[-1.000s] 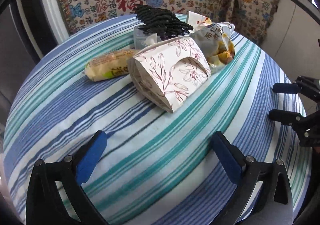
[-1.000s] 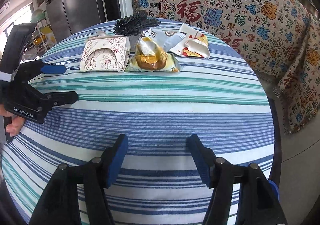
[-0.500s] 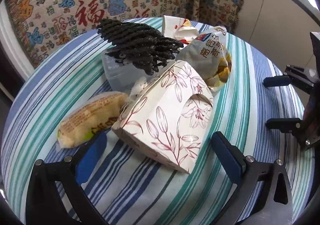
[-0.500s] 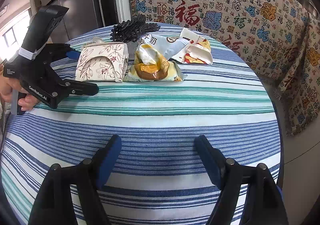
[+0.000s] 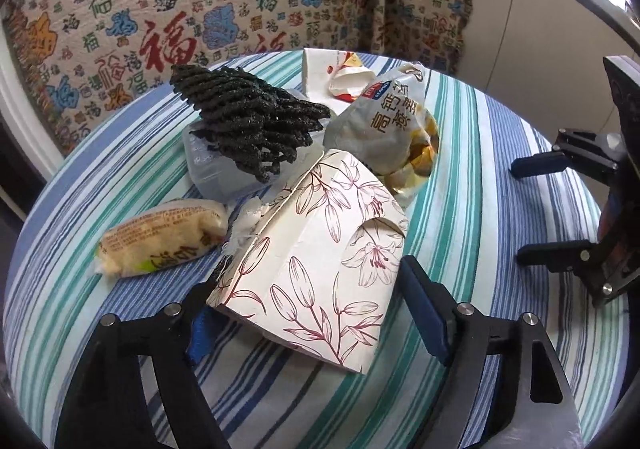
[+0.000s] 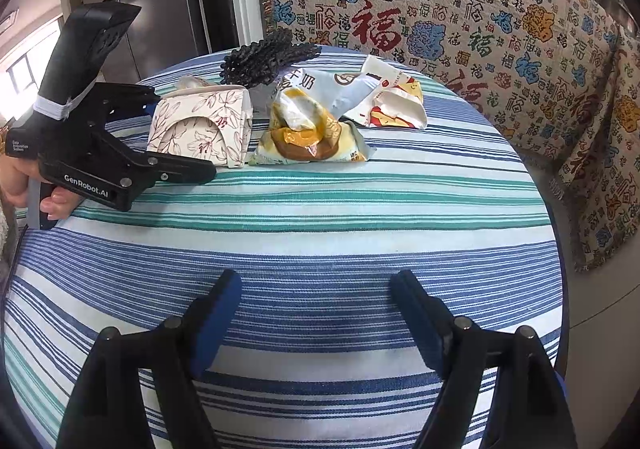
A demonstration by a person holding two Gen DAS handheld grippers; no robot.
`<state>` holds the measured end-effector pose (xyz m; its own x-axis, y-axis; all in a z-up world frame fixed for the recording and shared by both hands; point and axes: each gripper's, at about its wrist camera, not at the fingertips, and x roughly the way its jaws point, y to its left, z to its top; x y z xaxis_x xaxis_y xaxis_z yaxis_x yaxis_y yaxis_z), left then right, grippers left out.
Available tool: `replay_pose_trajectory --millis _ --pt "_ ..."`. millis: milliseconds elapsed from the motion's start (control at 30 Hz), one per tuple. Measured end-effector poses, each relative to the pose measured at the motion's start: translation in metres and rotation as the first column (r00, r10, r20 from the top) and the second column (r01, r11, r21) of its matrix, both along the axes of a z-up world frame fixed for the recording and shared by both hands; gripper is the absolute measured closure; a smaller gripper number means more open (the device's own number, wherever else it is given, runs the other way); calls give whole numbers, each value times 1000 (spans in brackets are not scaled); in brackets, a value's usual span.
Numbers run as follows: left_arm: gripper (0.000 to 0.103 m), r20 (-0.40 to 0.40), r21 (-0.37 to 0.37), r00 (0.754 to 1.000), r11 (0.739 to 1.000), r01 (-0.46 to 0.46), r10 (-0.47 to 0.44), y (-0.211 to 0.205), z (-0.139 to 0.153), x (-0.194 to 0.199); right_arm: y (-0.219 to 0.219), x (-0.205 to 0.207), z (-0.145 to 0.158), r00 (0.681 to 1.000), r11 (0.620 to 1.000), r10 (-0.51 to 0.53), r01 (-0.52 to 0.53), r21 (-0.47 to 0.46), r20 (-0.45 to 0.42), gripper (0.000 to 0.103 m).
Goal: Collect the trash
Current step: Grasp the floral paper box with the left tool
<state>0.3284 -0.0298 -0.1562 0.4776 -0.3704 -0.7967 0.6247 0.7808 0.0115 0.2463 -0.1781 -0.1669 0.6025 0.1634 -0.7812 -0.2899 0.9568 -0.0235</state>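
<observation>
Straddling a folded white cardboard box printed with maroon lilies [image 5: 320, 249], the left gripper [image 5: 316, 325] is closing, pads not yet pressing; box lies on the round striped-cloth counter [image 6: 360, 209] beside a black ridged mesh bundle [image 5: 252, 121] and crinkled foil snack bags [image 6: 312, 129]; right gripper [image 6: 316, 313] hovers wide, empty, angled down.

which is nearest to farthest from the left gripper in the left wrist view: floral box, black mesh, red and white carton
1. floral box, between the closing jaws of the left gripper
2. black mesh, behind the box, up left
3. red and white carton, at the far edge of the pile
</observation>
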Motion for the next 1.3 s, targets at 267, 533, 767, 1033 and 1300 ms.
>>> replay_pose_trajectory --millis 267,533,767,1033,1300 --pt "28 -23 -8 975 976 -220 220 33 2 -47 0 -1 -1 1000 1000 8 -8 -2 1 22" --pt "27 -43 -5 878 879 -478 477 66 3 -98 0 0 -1 1000 1000 7 -7 -4 1 22" --pt "7 -19 16 860 860 -510 511 64 -2 -101 3 10 0 1000 1000 -18 17 -9 -24 17" --pt "0 -28 24 843 843 -537 538 66 -5 -93 15 41 -4 998 999 -45 45 -11 -34 4" --pt "0 -27 20 840 841 -541 541 66 -5 -91 34 76 -8 997 997 -81 80 -12 -22 0"
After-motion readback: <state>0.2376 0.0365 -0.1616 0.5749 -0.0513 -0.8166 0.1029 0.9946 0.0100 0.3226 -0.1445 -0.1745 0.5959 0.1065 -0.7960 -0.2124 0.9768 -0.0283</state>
